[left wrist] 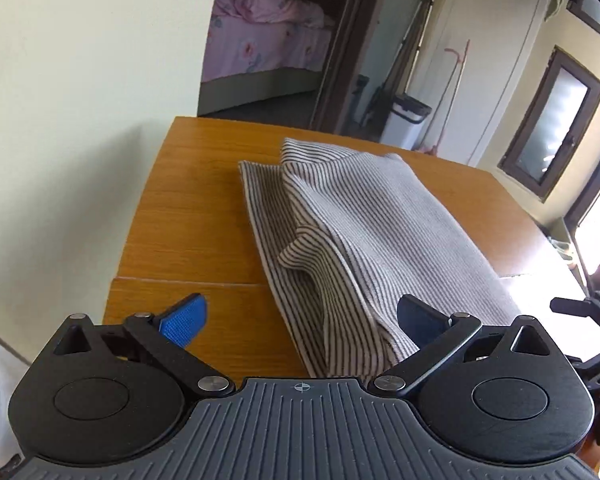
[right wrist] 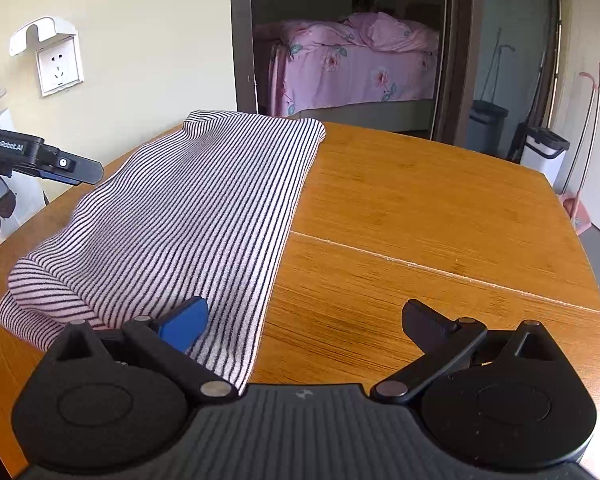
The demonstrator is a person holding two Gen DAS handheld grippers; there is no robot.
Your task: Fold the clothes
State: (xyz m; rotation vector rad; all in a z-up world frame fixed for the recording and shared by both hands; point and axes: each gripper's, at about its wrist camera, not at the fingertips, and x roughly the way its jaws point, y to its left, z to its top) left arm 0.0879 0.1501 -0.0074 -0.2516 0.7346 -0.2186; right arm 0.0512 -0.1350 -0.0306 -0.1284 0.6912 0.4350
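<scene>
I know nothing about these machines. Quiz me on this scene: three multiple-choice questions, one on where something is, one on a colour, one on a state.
1. Where does the striped garment lie?
A. on the wooden table
B. on the floor
C. on the bed

2. What colour is the bedding through the doorway?
A. green
B. pink
C. white

3. How does the left claw stand?
A. shut on cloth
B. shut, empty
C. open

Answers: 1 A, the cloth rests flat on the tabletop. 2 B, the floral bedding is pink. 3 C, its fingers are spread apart, gripping nothing.

garment (right wrist: 188, 216) lies on the table (right wrist: 440, 216), bed (right wrist: 356, 64) behind through the doorway (right wrist: 456, 40).
</scene>
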